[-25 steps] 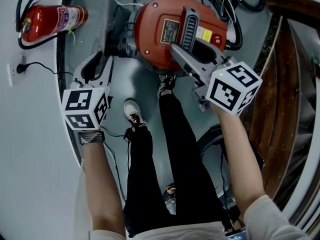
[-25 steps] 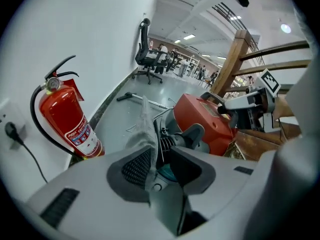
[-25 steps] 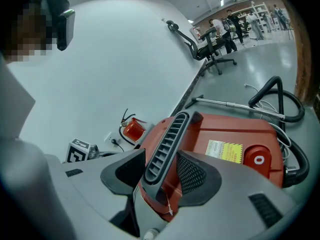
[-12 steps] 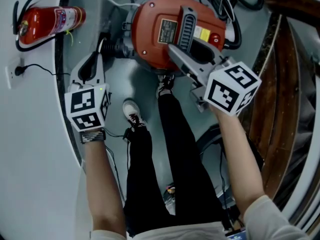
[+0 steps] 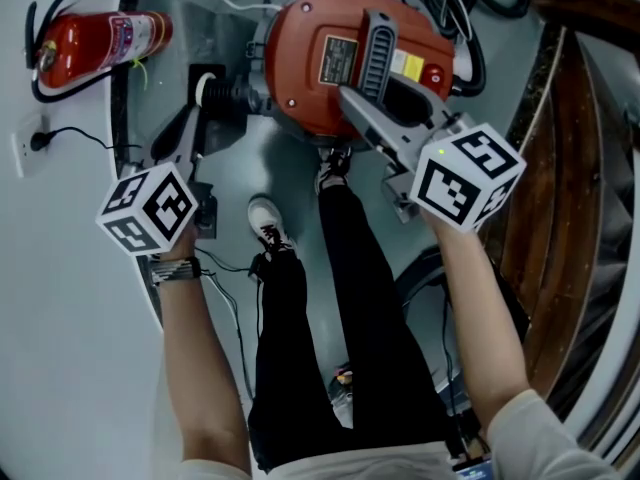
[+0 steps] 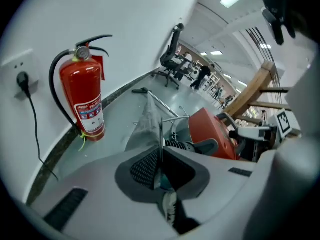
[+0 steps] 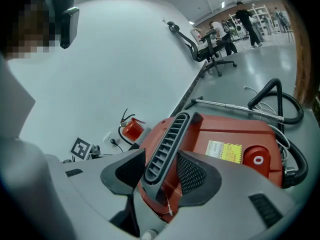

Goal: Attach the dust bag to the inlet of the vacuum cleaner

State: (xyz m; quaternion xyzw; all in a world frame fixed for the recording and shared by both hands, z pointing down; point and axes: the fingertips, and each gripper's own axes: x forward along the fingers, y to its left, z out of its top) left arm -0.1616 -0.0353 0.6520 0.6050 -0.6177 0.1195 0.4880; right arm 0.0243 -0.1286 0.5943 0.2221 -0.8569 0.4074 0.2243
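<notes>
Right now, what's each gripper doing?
Left gripper: shut on the thin edge of the dust bag.
Right gripper: shut on the black handle of the vacuum cleaner.

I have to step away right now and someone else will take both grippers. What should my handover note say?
Left gripper: shut on the thin collar of the grey dust bag.
Right gripper: shut on the handle of the red vacuum cleaner, likely steadying it.
Position: the collar is held right at the black inlet on the vacuum's side.
Done: bag lined up at the inlet.
Left: I can't tell whether the collar is seated. Probably push it fully on, check, then release.
</notes>
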